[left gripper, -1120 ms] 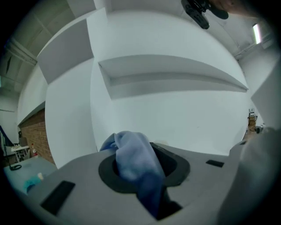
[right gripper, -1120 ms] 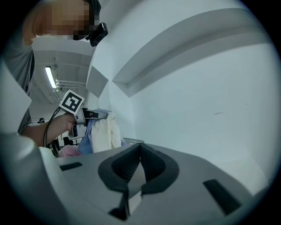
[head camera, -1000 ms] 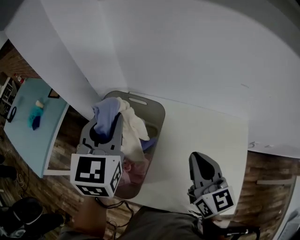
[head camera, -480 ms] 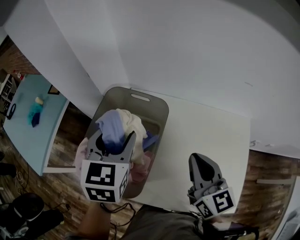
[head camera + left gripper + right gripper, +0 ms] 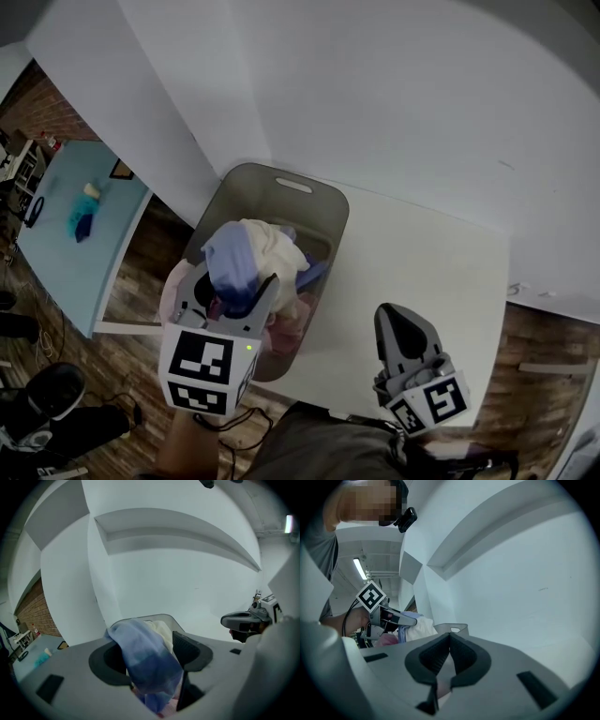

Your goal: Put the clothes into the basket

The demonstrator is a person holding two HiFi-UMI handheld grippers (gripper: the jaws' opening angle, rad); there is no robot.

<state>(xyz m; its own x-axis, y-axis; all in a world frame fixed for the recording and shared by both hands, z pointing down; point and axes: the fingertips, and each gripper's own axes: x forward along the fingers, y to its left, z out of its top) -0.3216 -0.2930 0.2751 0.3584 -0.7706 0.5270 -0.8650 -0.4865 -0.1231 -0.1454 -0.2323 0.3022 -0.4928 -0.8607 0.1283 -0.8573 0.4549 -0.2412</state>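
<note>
Had just spread the left gripper (image 5: 234,284) jaws; blue garment (image 5: 146,662) draped limp between them, over the basket (image 5: 323,190). Looked light and soft, best pinched at a fold. Held right gripper (image 5: 395,317) closed, empty.

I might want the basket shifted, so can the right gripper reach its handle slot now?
Probably yes: the right gripper hangs shut over bare table beside the basket, with nothing between it and the handle slot on the far rim.

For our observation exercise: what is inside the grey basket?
The basket holds heaped clothing: a blue cloth uppermost, a cream garment, a pink garment. Its bottom and anything beneath them are covered.
</note>
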